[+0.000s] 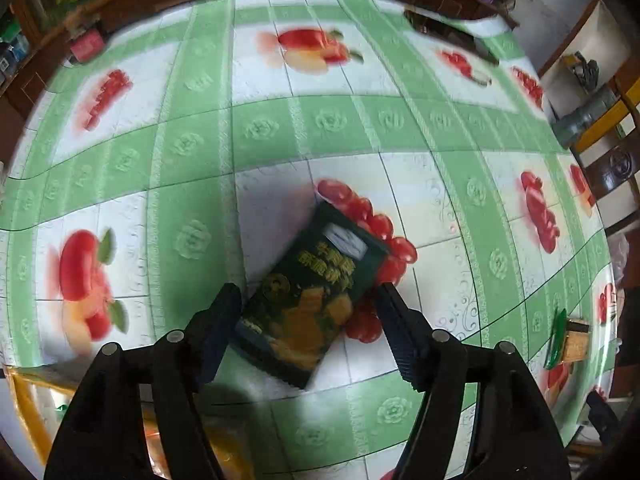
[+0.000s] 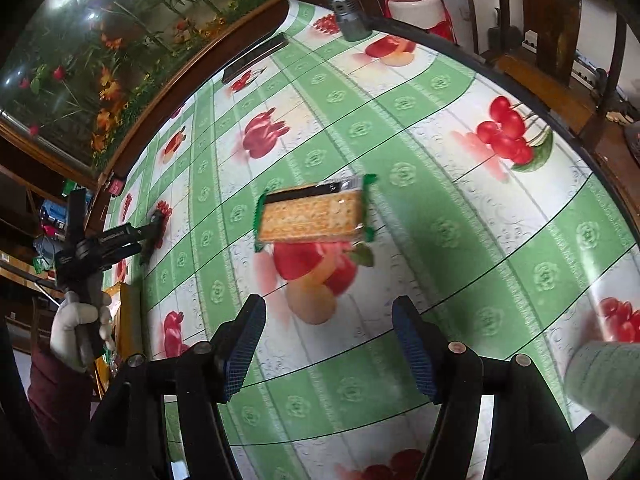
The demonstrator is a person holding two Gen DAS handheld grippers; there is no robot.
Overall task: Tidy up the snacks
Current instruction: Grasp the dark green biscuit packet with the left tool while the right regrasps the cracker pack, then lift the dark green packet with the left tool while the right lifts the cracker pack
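Observation:
In the left wrist view a dark green snack packet [image 1: 316, 280] with yellow print lies tilted on the fruit-patterned tablecloth [image 1: 192, 128]. My left gripper [image 1: 308, 292] hangs over it, one finger on each long side, jaws apart and not pressing it. A cracker packet [image 2: 312, 216] in clear wrap with green ends lies flat ahead of my right gripper [image 2: 328, 320], which is open with nothing between its fingers. The same cracker packet [image 1: 572, 340] shows at the right edge. A white-gloved hand [image 2: 76, 328] holds the left gripper [image 2: 154, 236] at the far left.
A yellow tray [image 1: 28, 396] sits at the table's near left edge. A long dark object [image 2: 256, 60] and a small red box [image 1: 86, 46] lie by the far rim. A grey torch [image 2: 344, 8], a red-and-white container [image 2: 416, 8] and wooden chairs [image 2: 556, 20] stand beyond the table.

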